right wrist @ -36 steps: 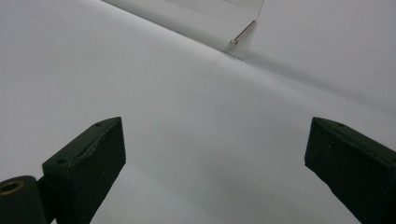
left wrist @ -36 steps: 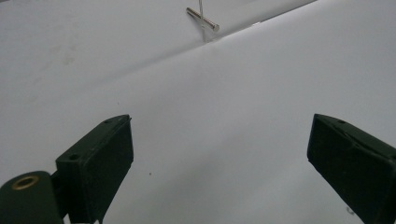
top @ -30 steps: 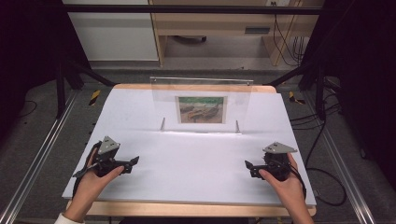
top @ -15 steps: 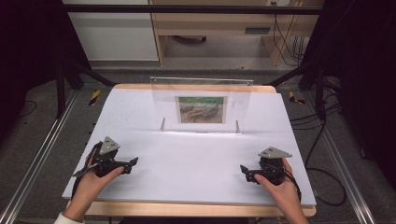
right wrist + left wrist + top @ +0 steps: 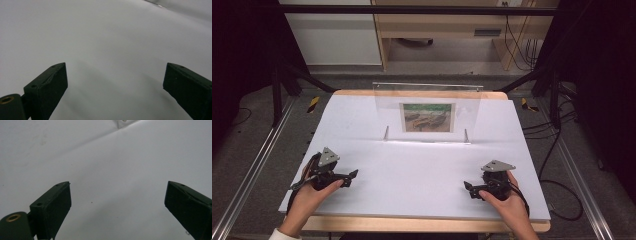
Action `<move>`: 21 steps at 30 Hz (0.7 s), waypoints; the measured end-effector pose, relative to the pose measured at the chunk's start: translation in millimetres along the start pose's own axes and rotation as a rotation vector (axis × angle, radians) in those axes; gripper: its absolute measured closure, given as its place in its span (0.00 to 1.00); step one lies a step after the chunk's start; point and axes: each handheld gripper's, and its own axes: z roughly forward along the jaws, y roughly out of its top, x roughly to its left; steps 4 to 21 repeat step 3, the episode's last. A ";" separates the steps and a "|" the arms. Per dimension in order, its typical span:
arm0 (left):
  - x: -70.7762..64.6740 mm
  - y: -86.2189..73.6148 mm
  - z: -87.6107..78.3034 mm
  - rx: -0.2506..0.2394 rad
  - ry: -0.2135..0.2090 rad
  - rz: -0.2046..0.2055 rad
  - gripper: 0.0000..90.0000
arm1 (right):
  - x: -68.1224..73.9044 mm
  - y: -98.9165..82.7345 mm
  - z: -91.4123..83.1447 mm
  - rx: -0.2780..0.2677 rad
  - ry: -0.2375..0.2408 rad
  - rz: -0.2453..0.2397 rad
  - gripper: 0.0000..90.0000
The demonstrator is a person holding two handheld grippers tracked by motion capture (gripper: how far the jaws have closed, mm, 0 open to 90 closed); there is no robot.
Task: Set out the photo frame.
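A clear acrylic stand [image 5: 428,112] holding a small landscape picture [image 5: 428,118] stands upright at the back middle of the white table [image 5: 422,165]. My left gripper [image 5: 350,178] rests low over the near left of the table, open, jaws pointing right with nothing between them. In the left gripper view the left gripper [image 5: 118,184] has its jaws wide apart over bare white surface, with a foot of the stand [image 5: 123,123] at the top edge. My right gripper [image 5: 468,190] sits at the near right, open and empty, pointing left. The right gripper view has the right gripper [image 5: 115,65] spread over white table.
The table's wooden front edge [image 5: 422,225] runs just below both hands. Metal frame rails [image 5: 257,165] flank the table on both sides, and cables [image 5: 557,150] trail on the floor at the right. A wooden desk [image 5: 452,30] stands beyond the table.
My right gripper has slid a little toward the near edge and leftward. The left gripper has barely moved. Both stay open.
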 end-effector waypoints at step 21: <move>-0.7 0.3 0.0 -0.002 -0.002 0.003 0.08 | -1.5 -0.1 -0.7 -0.007 0.000 -0.002 0.07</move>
